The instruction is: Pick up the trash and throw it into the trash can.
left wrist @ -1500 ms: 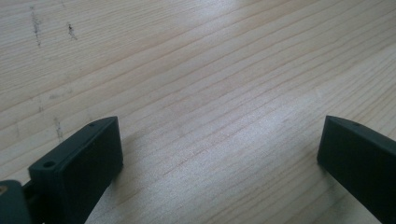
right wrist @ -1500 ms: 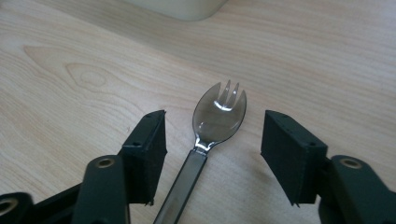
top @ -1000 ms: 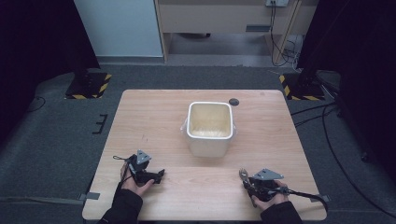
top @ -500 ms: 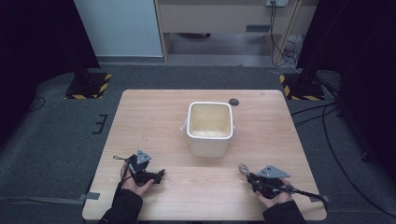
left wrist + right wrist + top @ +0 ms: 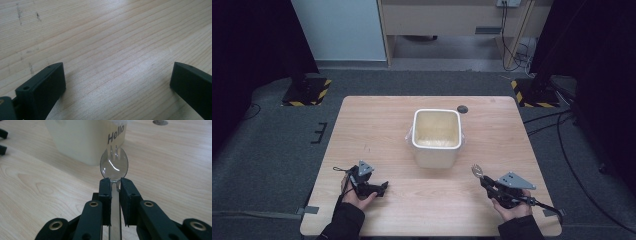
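A cream square bin (image 5: 436, 137) stands upright in the middle of the wooden table (image 5: 377, 125); its side (image 5: 85, 140) carries a "Hello" label. My right gripper (image 5: 488, 183) is at the front right, shut on the handle of a clear plastic spork (image 5: 114, 166). The spork's head (image 5: 477, 171) points toward the bin, a short way from its wall. At the front left, my left gripper (image 5: 381, 188) rests low over bare wood. Its jaws stand wide open with nothing between them (image 5: 117, 75).
A small dark round disc (image 5: 462, 109) lies on the table behind the bin, near the far edge. Striped stand bases (image 5: 307, 92) and cables (image 5: 562, 130) sit on the floor around the table. Bare wood lies between the two grippers.
My right gripper has shifted slightly forward with the spork, bringing its head a little closer to the bin. The left gripper has not moved.
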Motion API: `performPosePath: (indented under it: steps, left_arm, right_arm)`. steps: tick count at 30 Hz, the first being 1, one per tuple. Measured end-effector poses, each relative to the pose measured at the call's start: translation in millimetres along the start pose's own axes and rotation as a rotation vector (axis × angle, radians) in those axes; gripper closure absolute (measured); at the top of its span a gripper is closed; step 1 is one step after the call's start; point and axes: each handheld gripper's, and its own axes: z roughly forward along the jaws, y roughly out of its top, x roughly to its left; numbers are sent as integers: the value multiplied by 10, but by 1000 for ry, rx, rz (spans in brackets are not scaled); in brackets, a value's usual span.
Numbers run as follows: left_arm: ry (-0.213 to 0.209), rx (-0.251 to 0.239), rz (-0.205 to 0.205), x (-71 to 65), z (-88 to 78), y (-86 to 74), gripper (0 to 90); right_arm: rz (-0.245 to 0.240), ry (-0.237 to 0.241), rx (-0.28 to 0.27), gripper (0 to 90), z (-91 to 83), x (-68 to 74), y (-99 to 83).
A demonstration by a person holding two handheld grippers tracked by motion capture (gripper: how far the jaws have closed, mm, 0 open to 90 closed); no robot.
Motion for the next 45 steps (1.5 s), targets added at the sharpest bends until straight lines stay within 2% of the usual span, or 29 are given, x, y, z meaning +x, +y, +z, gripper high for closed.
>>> performPosePath:
  steps: [3, 4, 5, 10, 11, 18, 33, 35, 45]
  left_arm:
    - [0, 0, 0, 0, 0, 0, 0]
    - [0, 0, 0, 0, 0, 0, 0]
    - [0, 0, 0, 0, 0, 0, 0]
    - [0, 0, 0, 0, 0, 0, 0]
    - [0, 0, 0, 0, 0, 0, 0]
    - [0, 0, 0, 0, 0, 0, 0]
    - [0, 0, 0, 0, 0, 0, 0]
    - [0, 0, 0, 0, 0, 0, 0]
    - [0, 0, 0, 0, 0, 0, 0]
  right_arm:
    - [18, 1, -50, 797, -30, -38, 46]
    - [18, 1, -50, 797, -30, -38, 46]
    - [30, 7, -76, 797, -47, -56, 70]
    - [49, 6, -123, 797, -74, -103, 120]
    - [65, 5, -140, 797, -84, -124, 144]
    - [92, 10, -175, 797, -73, -185, 216]
    - [98, 21, -244, 797, -158, -216, 370]
    - [111, 28, -256, 797, -167, -222, 384]
    - [100, 38, -301, 797, -166, -206, 563]
